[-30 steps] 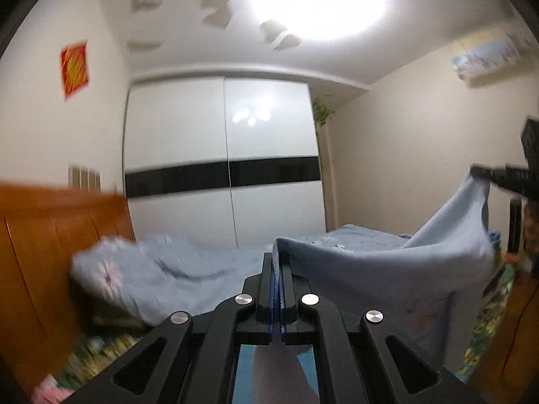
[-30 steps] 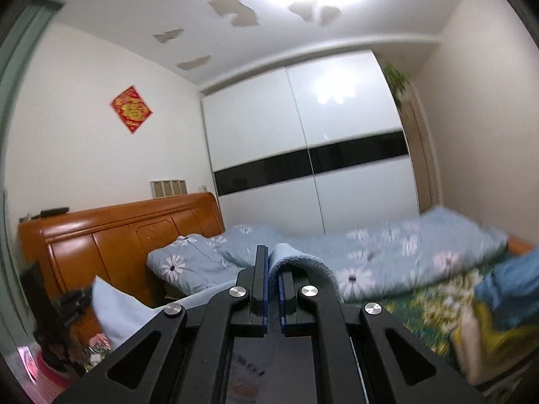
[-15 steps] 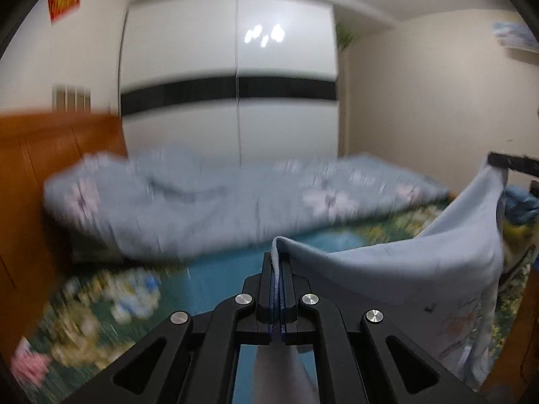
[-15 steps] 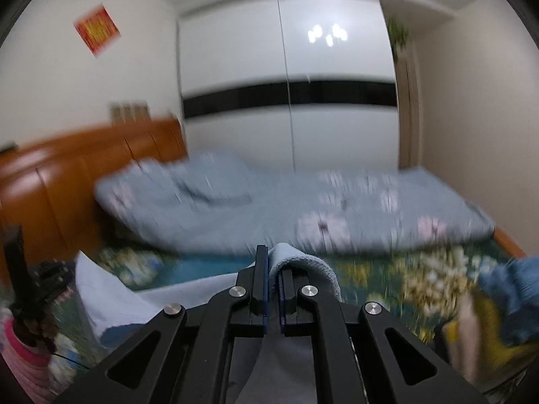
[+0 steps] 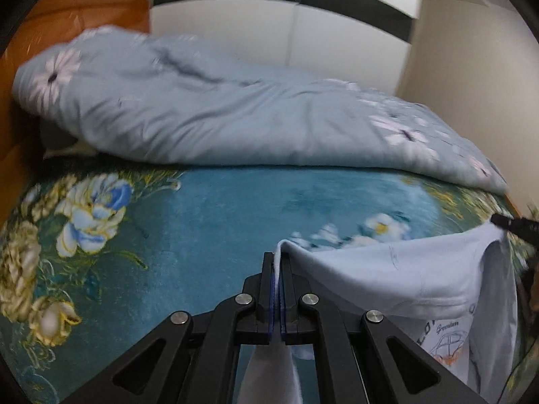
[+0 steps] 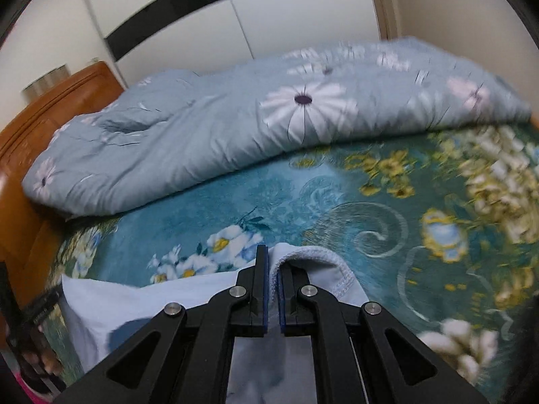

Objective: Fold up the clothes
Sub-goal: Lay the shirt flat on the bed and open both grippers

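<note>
A pale blue T-shirt point(image 5: 397, 279) with a small car print point(image 5: 448, 346) hangs stretched between both grippers above the bed. My left gripper point(image 5: 278, 262) is shut on one edge of it, cloth pinched between the jaws. At the right edge of the left wrist view the tip of the right gripper point(image 5: 513, 224) holds the shirt's other end. In the right wrist view my right gripper point(image 6: 273, 262) is shut on a stitched hem of the T-shirt point(image 6: 313, 262). The left gripper point(image 6: 37, 313) shows dark at the far left there, holding the far corner.
Below lies a teal floral bedspread point(image 5: 209, 215). A bunched light blue quilt with daisies point(image 5: 202, 101) fills the far half of the bed. An orange wooden headboard point(image 6: 40, 114) stands at the left, a white wardrobe with a black stripe point(image 5: 286, 10) behind.
Both cameras have tipped downward from the ceiling and wardrobe toward the bed. The shirt, still held at both ends, now hangs lower, close over the bedspread.
</note>
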`<state>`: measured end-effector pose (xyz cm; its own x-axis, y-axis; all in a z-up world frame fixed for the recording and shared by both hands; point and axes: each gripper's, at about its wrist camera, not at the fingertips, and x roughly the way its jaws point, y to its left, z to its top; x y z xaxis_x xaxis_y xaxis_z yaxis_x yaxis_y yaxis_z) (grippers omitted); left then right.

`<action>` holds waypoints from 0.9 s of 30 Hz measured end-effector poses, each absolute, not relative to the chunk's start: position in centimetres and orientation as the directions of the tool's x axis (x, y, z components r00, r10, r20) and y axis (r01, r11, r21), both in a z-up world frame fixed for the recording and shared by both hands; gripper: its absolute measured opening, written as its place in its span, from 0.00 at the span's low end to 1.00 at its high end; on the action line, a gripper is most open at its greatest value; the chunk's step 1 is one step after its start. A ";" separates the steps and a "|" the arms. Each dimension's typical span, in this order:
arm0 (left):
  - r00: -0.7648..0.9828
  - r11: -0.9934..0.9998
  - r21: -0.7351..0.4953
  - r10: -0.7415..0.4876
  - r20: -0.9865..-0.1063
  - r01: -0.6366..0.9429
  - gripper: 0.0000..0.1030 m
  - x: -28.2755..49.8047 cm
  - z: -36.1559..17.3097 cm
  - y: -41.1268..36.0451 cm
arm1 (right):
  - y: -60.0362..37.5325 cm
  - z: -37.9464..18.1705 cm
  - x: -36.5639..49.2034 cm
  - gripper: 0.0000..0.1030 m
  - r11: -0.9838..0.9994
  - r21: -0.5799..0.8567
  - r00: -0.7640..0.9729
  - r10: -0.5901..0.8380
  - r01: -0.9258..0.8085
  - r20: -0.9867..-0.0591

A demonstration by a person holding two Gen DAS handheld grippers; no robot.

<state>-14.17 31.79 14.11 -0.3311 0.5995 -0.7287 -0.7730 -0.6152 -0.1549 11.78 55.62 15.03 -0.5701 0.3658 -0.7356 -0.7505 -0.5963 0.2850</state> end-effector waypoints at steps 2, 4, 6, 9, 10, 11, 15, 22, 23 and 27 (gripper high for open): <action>-0.319 -0.653 -0.173 0.561 -0.764 -0.737 0.02 -16.3 12.2 32.6 | 57.7 13.4 9.7 0.04 -0.576 0.310 -0.562 0.332 -0.757 -0.757; -0.310 -0.688 -0.151 0.497 -0.810 -0.709 0.02 -17.7 10.2 33.3 | 59.1 11.4 7.6 0.04 -0.564 0.328 -0.553 0.289 -0.758 -0.781; -0.282 -0.713 -0.151 0.450 -0.847 -0.685 0.02 -18.7 8.0 33.9 | 59.2 9.2 5.8 0.04 -0.567 0.320 -0.531 0.255 -0.759 -0.808; -0.240 -0.731 -0.167 0.418 -0.876 -0.662 0.02 -19.3 5.1 34.4 | 58.5 6.5 4.6 0.04 -0.599 0.244 -0.472 0.257 -0.762 -0.844; -0.229 -0.734 -0.171 0.411 -0.883 -0.657 0.02 -19.4 4.3 34.6 | 58.4 6.3 4.8 0.04 -0.612 0.239 -0.473 0.254 -0.754 -0.844; -0.225 -0.735 -0.180 0.416 -0.881 -0.654 0.02 -19.4 3.9 34.5 | 58.3 6.2 4.9 0.04 -0.625 0.234 -0.475 0.250 -0.744 -0.844; -0.206 -0.732 -0.223 0.447 -0.870 -0.644 0.02 -19.5 3.3 34.0 | 58.1 7.9 7.4 0.37 -0.661 0.299 -0.540 0.193 -0.689 -0.819; -0.121 -0.673 -0.363 0.558 -0.821 -0.645 0.08 -16.7 5.5 29.7 | 55.4 9.9 16.5 0.41 -0.636 0.319 -0.562 0.221 -0.702 -0.797; -0.119 -0.650 -0.365 0.576 -0.809 -0.666 0.11 -15.7 6.2 29.0 | 54.6 9.4 17.9 0.41 -0.632 0.325 -0.560 0.211 -0.704 -0.801; -0.101 -0.531 -0.367 0.660 -0.744 -0.764 0.46 -9.6 8.5 26.0 | 50.4 6.4 22.3 0.41 -0.632 0.254 -0.465 0.192 -0.732 -0.864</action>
